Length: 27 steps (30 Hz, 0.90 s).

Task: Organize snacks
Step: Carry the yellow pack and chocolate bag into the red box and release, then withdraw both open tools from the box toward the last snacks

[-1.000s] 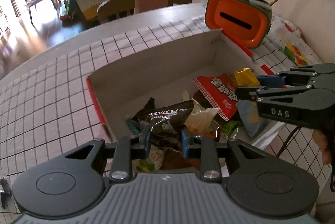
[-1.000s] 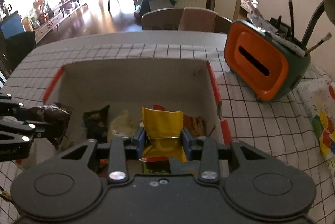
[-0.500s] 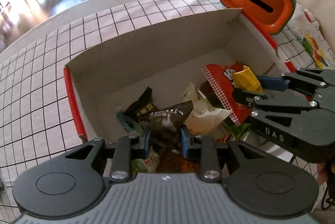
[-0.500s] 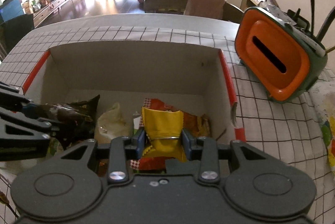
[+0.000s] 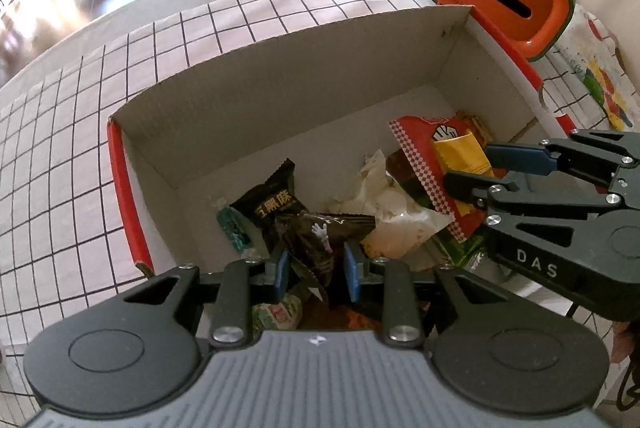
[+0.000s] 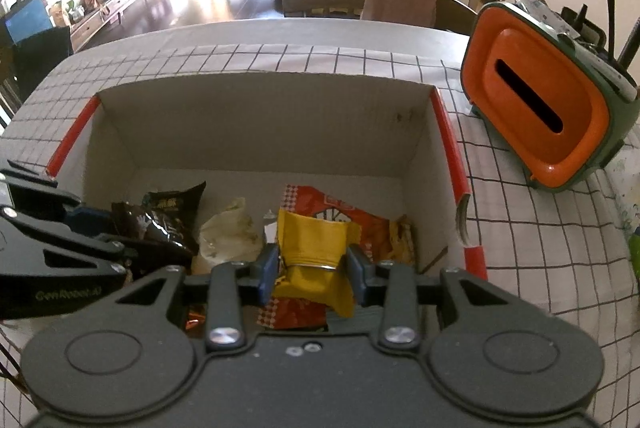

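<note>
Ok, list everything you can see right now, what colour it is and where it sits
Cardboard box: one, white with red edges, on the table.
Yellow snack packet: one, held over the box.
Dark snack packet: one, black, held over the box.
Black snack packet: one, in the box, left.
Red checkered packet: one, in the box, right.
Pale wrapper: one, in the box, middle.
Tissue holder: one, orange and green, right of the box.
Checked tablecloth: one, white.
Left tongs: shut on the dark packet.
Right tongs: shut on the yellow packet.
</note>
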Each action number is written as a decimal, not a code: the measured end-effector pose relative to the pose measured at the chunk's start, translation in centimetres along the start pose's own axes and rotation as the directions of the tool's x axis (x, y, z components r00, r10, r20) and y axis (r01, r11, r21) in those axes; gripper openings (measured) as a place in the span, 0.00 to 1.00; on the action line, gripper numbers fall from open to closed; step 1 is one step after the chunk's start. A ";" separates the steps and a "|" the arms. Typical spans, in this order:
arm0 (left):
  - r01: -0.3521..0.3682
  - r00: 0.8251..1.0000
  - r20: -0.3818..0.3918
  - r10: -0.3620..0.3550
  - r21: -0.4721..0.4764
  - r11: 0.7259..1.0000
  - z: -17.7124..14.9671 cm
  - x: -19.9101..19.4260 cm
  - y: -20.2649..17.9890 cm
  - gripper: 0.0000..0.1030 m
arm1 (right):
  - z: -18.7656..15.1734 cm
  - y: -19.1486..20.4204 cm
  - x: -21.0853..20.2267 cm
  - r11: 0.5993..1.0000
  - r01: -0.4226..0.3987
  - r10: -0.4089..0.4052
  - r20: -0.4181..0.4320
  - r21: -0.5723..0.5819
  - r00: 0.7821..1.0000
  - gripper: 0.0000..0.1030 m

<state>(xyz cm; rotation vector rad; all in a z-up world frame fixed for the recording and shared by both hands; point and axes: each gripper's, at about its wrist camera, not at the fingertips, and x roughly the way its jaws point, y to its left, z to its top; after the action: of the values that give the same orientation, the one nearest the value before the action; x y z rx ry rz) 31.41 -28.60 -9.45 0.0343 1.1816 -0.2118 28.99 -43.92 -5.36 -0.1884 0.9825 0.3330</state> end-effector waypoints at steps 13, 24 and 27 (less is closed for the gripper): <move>0.022 0.998 0.067 -0.021 -0.012 1.000 -1.0 -2.6 0.7 0.47 | -0.3 0.0 -2.3 0.999 -0.016 0.015 0.050 0.032 0.999 0.49; 0.007 0.986 0.164 -0.006 -0.004 1.000 -2.8 -7.1 1.5 0.53 | -0.6 0.8 -5.7 0.997 -0.056 0.049 0.108 0.057 0.993 0.63; -0.003 0.980 0.199 0.004 -0.002 1.000 -3.5 -8.3 1.7 0.56 | -0.7 1.3 -6.7 0.996 -0.069 0.061 0.134 0.057 0.989 0.75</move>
<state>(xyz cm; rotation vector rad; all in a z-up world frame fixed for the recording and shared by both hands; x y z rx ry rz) 25.52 -25.20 -3.24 0.0136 0.9819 -0.2066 24.60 -44.22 -0.11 -0.0770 0.8678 0.3697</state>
